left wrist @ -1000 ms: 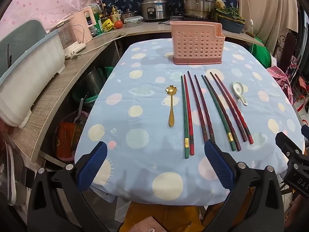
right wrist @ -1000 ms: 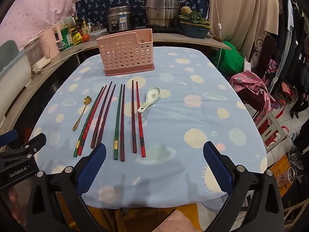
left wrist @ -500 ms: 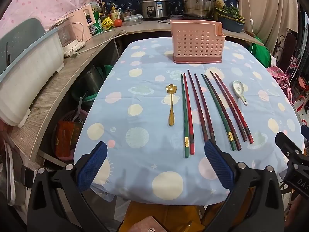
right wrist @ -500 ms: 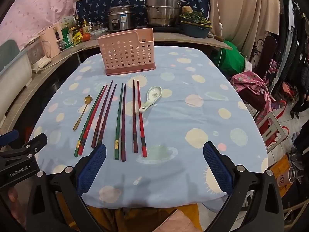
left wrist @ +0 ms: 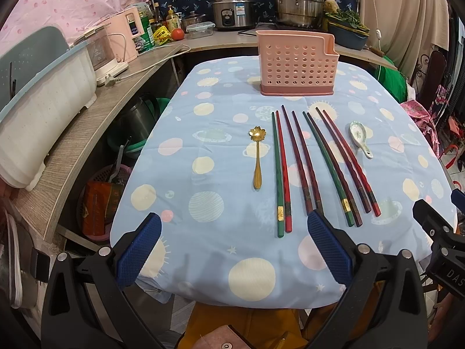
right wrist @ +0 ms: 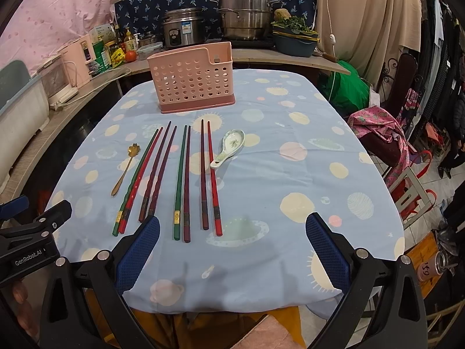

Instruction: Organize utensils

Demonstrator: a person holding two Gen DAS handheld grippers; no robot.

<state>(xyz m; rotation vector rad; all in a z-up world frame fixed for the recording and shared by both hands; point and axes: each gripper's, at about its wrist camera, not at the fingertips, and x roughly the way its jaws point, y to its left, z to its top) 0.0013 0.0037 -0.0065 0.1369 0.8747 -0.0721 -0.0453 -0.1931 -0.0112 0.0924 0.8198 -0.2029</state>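
Left gripper (left wrist: 234, 250) and right gripper (right wrist: 232, 251) both hover at the near edge of the blue dotted tablecloth-covered table (left wrist: 203, 232), jaws spread wide, holding nothing. Pink perforated plastic utensil holder (left wrist: 296, 64) stands upright near the far edge. Eight long red, green and maroon chopsticks (left wrist: 314, 165) lie side by side mid-table, gold flower-bowl metal spoon (left wrist: 257, 160) just left, white ceramic soup spoon (left wrist: 360, 138) just right.

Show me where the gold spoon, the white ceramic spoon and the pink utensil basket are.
gold spoon (left wrist: 257, 160): left wrist view, on its handle.
white ceramic spoon (right wrist: 232, 142): right wrist view, on its bowl.
pink utensil basket (left wrist: 296, 64): left wrist view, on its perforated front wall.
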